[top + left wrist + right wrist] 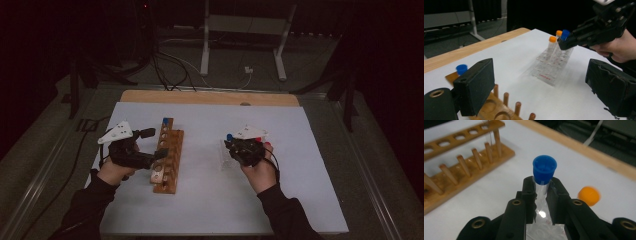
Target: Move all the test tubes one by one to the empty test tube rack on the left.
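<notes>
My right gripper (543, 187) is shut on a clear tube with a blue cap (544, 168), gripping it just under the cap. In the left gripper view this tube (565, 33) is held above a clear plastic rack (549, 67), where two orange-capped tubes (552, 39) stand. My left gripper (541, 90) is open, its wide black pads (475, 85) apart over the near end of a wooden rack (496, 110). From above, the left gripper (154, 144) sits at the wooden rack's (167, 160) left side. The right gripper (235, 142) is right of centre.
A blue-capped tube (167, 121) stands in the far end of the wooden rack. A white sheet (210, 200) covers the wooden tabletop (200, 97). Beyond the far edge are cables and a white stand's legs (205, 55). An orange cap (589, 195) shows blurred beside my right jaws.
</notes>
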`<state>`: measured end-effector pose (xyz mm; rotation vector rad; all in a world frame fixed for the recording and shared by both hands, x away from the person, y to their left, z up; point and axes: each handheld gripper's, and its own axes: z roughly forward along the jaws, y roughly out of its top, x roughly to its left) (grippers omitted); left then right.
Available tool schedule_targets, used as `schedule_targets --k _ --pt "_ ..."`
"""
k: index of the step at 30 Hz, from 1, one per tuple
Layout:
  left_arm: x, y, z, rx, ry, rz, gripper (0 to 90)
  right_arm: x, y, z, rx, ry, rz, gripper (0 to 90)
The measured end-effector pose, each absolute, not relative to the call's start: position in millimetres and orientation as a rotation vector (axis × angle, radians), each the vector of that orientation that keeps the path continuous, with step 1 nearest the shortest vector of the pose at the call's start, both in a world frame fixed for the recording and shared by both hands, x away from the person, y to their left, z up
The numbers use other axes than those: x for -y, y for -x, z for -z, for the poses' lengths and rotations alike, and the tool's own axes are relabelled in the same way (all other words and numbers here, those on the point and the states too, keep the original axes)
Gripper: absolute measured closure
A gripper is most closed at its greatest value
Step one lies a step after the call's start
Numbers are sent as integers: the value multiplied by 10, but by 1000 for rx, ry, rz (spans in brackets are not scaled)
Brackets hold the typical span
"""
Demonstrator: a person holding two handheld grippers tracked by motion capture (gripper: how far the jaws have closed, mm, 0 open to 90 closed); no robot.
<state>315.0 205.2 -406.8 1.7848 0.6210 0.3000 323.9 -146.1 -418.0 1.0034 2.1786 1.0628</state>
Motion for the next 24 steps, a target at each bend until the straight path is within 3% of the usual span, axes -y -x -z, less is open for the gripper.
schedule_targets --k 9,17,24 --pt "-1862 -3093 3974 -550 -1797 -259 100 1412 -2970 3886 -2212 -892 -1191 773" --pt "-1563 -2988 3913 -458 -1813 -187 127 1261 -2840 4046 -2353 -836 -1219 773" --pt "-1317 -2960 3962 -415 -1854 -142 218 1201 -2799 4171 -2416 -836 -1223 773"
